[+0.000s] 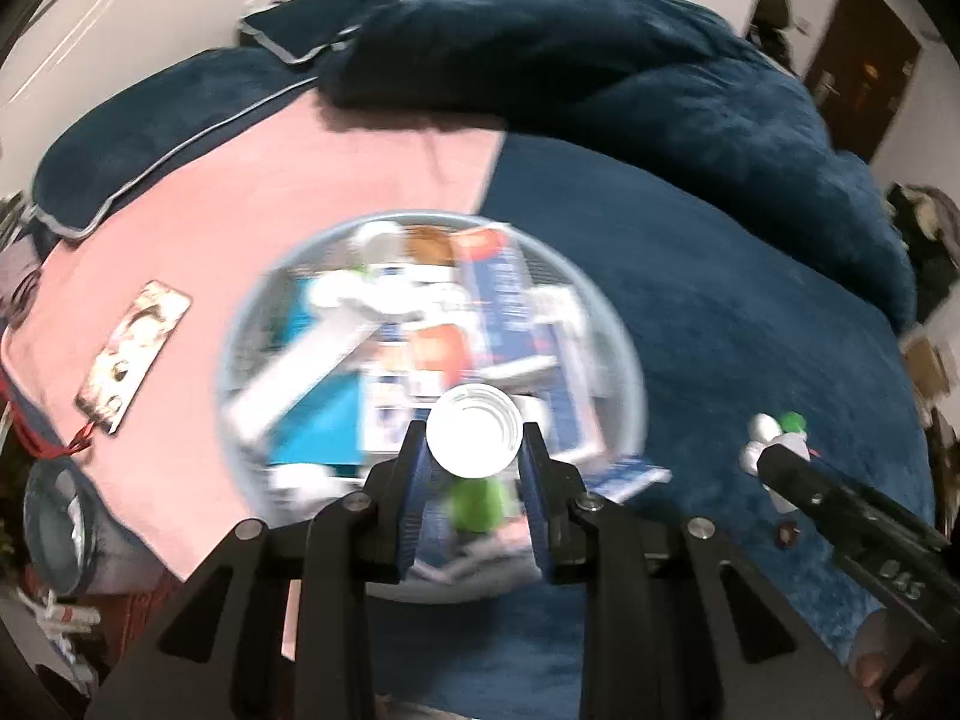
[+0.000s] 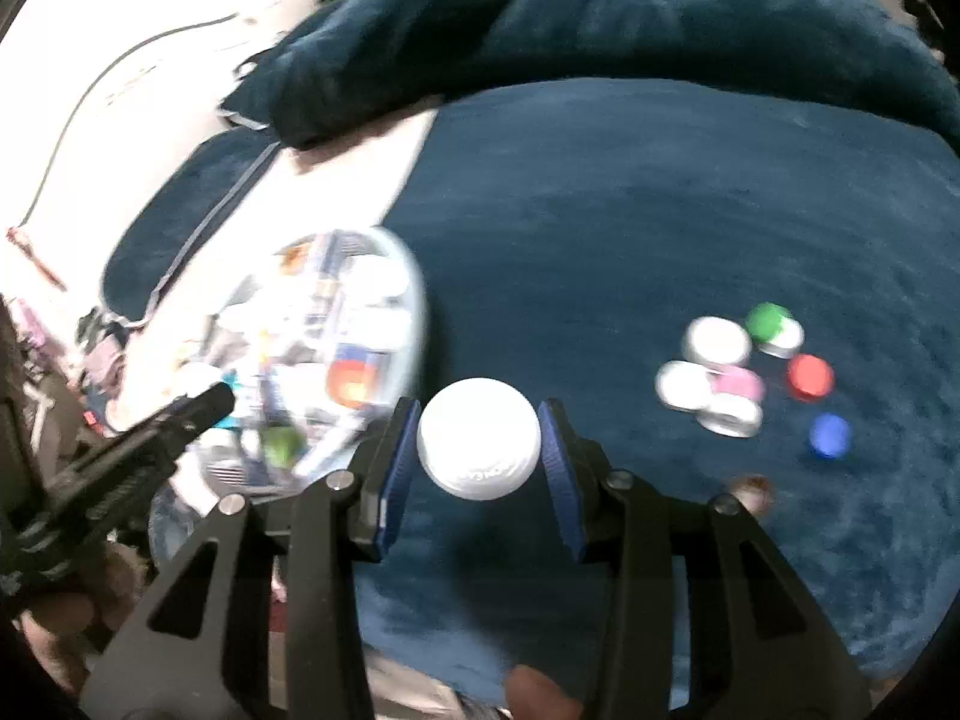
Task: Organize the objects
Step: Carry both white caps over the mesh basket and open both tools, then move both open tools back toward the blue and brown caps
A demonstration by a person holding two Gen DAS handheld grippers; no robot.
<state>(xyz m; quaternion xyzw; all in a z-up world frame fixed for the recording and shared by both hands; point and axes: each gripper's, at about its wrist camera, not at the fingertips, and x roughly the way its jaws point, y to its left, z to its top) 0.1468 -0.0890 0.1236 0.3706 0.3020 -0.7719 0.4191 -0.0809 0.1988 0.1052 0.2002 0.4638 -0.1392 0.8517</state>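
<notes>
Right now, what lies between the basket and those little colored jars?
In the right wrist view, bare blue blanket, with the right gripper holding a white jar nearer the basket than the jars.

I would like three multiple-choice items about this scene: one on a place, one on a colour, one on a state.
1. Where does the round basket sit?
A. on the bed
B. on a shelf
C. on a chair

2. What colour is the loose cap farthest right in the right wrist view?
A. yellow
B. blue
C. black

3. What does the left hand-held gripper hold?
A. nothing
B. a spoon
C. a white container

Answers:
1. A: bedding lies around it.
2. B: the blue cap.
3. C: the white container sits between the fingers.
</notes>
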